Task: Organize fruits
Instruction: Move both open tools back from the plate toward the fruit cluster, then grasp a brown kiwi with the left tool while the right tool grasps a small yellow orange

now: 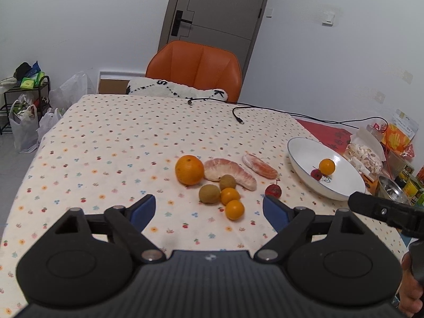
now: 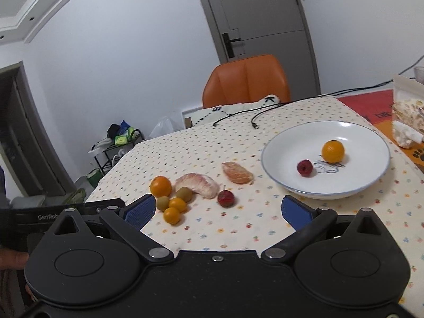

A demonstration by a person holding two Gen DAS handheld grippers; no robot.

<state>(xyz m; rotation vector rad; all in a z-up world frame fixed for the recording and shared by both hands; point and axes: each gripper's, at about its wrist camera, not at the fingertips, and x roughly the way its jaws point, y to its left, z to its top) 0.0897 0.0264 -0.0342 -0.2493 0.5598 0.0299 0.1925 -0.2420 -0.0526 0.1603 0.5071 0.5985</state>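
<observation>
"GenRob", cut off by the right claw's linkage, is read on the left claw (image 2: pixel 53 216) body in the right wrist view. Letters "S" and "K" are stitched on the white cushion (image 1: pixel 180 90). Packaging print is too blurred.

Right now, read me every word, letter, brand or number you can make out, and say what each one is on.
"GenRob", cut off there: on the left gripper's black body, right wrist view.
"S" and "K": black letters on the white cushion on the orange chair.
Red mat characters, plate drawing, snack packets: too blurred.
</observation>
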